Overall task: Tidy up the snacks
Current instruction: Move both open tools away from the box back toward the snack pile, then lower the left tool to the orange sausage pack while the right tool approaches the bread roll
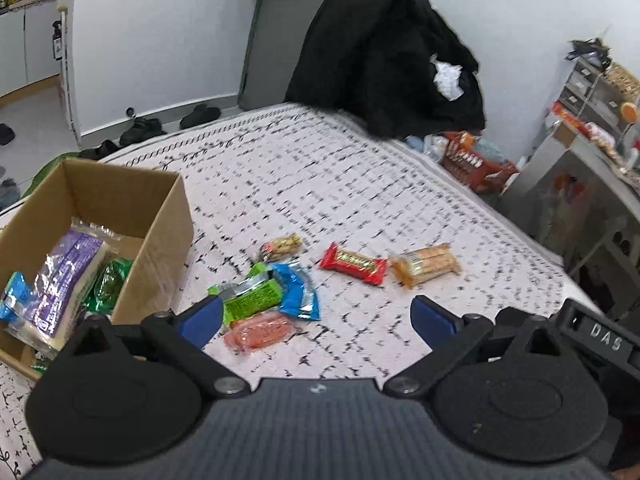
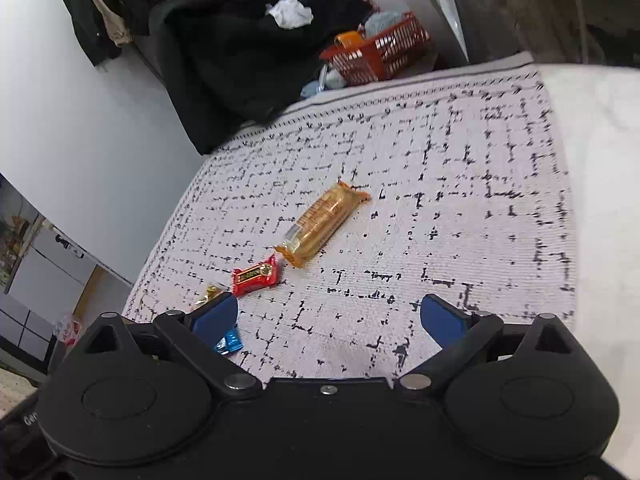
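On the patterned cloth (image 1: pixel 320 184), loose snacks are lying in a rough row. A red bar (image 1: pixel 353 267) is sitting just beside an orange cracker pack (image 1: pixel 425 266), and left of them a small yellowish sweet (image 1: pixel 281 246) is lying near a cluster: a green packet (image 1: pixel 248 298) overlapping a blue packet (image 1: pixel 298 294), with a pink packet (image 1: pixel 258 332) just in front.

At the left edge a cardboard box (image 1: pixel 160 216) is standing open, holding a purple pack (image 1: pixel 64 276), a green wrapper (image 1: pixel 108 284) and a blue wrapper (image 1: pixel 14 292).

The left gripper (image 1: pixel 316 318) is hanging above the cloth with its blue fingers (image 1: pixel 200 320) spread wide and nothing between them; the left finger is covering part of the green packet from the camera's view.

The right gripper (image 2: pixel 328 318) is likewise standing wide apart and gripping nothing, over bare cloth. Ahead of it the cracker pack (image 2: pixel 322 224) and red bar (image 2: pixel 255 275) are lying close together, while the blue packet (image 2: pixel 228 342) is peeking out behind its left finger (image 2: pixel 212 316).

Beyond the cloth, a black coat (image 1: pixel 384 48) is draped over a chair, and an orange basket (image 2: pixel 376 54) is sitting beside it.
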A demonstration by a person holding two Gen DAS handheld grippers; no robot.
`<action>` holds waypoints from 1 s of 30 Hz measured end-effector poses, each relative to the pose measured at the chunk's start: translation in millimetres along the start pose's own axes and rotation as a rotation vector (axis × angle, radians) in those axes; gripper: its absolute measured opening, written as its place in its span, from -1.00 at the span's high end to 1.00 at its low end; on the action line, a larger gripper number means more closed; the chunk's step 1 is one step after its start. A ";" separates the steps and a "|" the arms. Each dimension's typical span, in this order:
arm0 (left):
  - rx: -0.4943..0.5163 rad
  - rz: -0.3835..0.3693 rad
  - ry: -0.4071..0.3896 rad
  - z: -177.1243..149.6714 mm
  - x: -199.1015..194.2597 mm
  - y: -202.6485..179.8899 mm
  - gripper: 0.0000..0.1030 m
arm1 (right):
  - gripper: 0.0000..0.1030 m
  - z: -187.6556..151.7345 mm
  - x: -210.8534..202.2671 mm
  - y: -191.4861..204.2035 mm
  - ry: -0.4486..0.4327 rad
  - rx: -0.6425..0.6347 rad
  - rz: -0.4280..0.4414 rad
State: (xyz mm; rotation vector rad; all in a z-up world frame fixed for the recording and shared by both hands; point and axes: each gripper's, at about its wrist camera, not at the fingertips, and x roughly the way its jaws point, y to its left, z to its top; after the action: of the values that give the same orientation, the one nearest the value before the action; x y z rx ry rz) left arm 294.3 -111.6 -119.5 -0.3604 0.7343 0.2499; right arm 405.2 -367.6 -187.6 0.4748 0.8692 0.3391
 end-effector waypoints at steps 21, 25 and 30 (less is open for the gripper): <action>0.000 0.143 0.112 -21.7 90.8 22.4 -0.34 | -0.79 18.4 71.7 -10.2 0.025 -0.037 0.018; -0.012 0.121 0.096 -21.5 96.4 29.1 -0.32 | -0.69 20.7 77.4 -3.8 0.027 -0.061 0.008; -0.020 0.092 0.075 -23.8 97.4 33.9 -0.17 | -0.57 23.8 85.3 3.6 0.028 -0.081 -0.005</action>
State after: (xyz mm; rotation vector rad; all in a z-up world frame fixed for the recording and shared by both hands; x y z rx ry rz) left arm 338.1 -81.0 -210.9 -0.3572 0.8240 0.3317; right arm 475.1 -330.8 -227.6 0.3934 0.8802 0.3763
